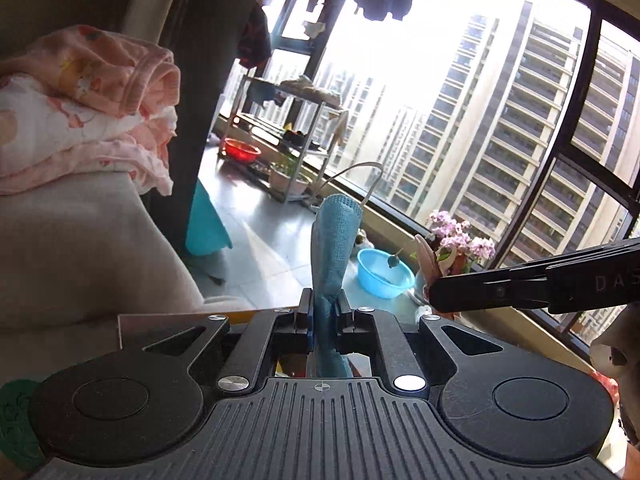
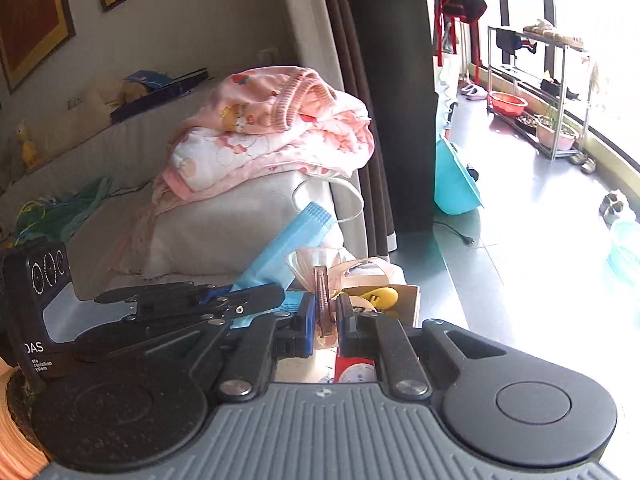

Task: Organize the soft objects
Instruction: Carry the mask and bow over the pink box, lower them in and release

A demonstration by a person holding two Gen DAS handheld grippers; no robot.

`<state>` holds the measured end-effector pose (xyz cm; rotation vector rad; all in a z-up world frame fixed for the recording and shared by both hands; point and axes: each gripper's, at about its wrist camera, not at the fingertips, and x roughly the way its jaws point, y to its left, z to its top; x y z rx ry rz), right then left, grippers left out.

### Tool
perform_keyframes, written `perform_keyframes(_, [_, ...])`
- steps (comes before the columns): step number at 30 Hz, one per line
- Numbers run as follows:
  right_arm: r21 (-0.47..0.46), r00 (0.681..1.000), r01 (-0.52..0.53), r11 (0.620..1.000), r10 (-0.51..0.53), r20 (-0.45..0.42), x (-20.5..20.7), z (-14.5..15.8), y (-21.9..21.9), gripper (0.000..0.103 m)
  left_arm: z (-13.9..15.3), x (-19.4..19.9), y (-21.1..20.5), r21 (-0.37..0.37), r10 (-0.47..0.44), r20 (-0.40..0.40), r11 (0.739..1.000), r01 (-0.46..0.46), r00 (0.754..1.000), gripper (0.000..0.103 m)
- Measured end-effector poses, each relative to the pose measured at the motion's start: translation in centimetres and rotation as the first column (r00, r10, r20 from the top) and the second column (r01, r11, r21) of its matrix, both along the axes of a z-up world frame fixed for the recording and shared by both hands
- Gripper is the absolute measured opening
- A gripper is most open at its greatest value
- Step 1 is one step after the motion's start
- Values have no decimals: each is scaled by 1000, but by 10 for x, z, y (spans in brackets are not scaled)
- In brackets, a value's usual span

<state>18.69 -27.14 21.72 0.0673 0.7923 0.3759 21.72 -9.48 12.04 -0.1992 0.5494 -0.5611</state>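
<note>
Left tongs (image 1: pixel 323 312): clamped on one blue face mask (image 1: pixel 334 248), which stands up from between the pads with its white ear loop (image 1: pixel 360 176) arching beyond the tips.
Right tongs (image 2: pixel 325 312): closed on one brownish comb-like piece (image 2: pixel 322 304) tangled with pale peach ribbon (image 2: pixel 360 272); what exactly it is cannot be told.
Same mask from the right wrist: the blue face mask (image 2: pixel 280 248) rises just to the left of the right tongs, carried by the left tongs (image 2: pixel 256 300).
Just beyond the right tongs: one open cardboard box (image 2: pixel 412 300) with something yellow (image 2: pixel 378 296) inside.
Farther, left of both tongs: one pile of pink printed bedding (image 2: pixel 276 136) on a pale sofa arm (image 2: pixel 240 220).
Far: one blue basin (image 1: pixel 384 272), one red basin (image 1: pixel 241 150), one metal rack (image 1: pixel 296 140), one pot of pink flowers (image 1: pixel 460 240) by the window.
Step in hand: judged as carrying, both items lifted and in the air.
Next move: likely needs a drop spot chosen, perhaps the box, then lowering each item in turn and opening the tongs without snagging loop or ribbon.
</note>
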Motion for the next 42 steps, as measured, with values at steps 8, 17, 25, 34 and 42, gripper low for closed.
perform_keyframes(8, [13, 999, 39, 999, -39, -13, 12, -30, -35, 11, -57, 4, -44, 360, -94, -83, 925, 118, 992, 20])
perform_keyframes(17, [194, 963, 42, 980, 12, -268, 68, -105, -12, 11, -60, -3, -37, 451, -122, -62, 882, 137, 991, 20])
perform_keyframes(25, [161, 946, 74, 984, -19, -324, 82, -129, -2, 11, -53, -3, -29, 386, -138, -113, 907, 172, 984, 21])
perform_keyframes(34, [30, 933, 89, 996, -73, -353, 73, -138, -10, 11, 7, -28, 22, 307, -119, -25, 944, 121, 993, 21])
perform_keyframes(42, [24, 934, 34, 999, -23, -355, 58, -126, -7, 14, -25, -41, 27, 375, -149, -95, 911, 174, 984, 20])
